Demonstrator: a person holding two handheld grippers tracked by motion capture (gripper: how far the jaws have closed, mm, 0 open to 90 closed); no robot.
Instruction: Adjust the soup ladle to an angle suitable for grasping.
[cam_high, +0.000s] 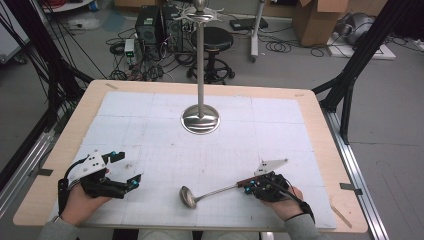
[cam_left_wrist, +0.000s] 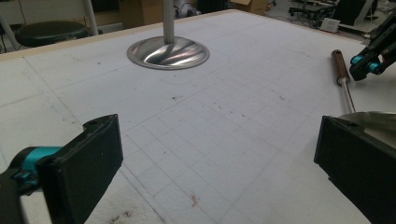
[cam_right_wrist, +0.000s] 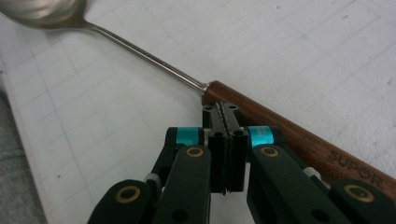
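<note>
Near the front right of the table (cam_high: 320, 150), the right gripper (cam_high: 248, 185) is seen from the high view at the wooden end of a ladle (cam_high: 210, 192). From the right gripper view its jaws are seen pressed flat together with nothing between them, their tips at the brown handle (cam_right_wrist: 280, 126), which lies just behind them on the white gridded mat (cam_right_wrist: 116, 116); whether they touch it cannot be told. The word SUPOR can be read on the wood there. At the front left, the left gripper (cam_high: 131, 181) is held with its jaws wide apart and empty. From its own view the ladle's handle end and part of the bowl are seen at the right edge. Farther back, at the mat's middle, a metal stand (cam_high: 200, 119) with a round base is set upright, well apart from both grippers; its hooked top is seen from the high view.
</note>
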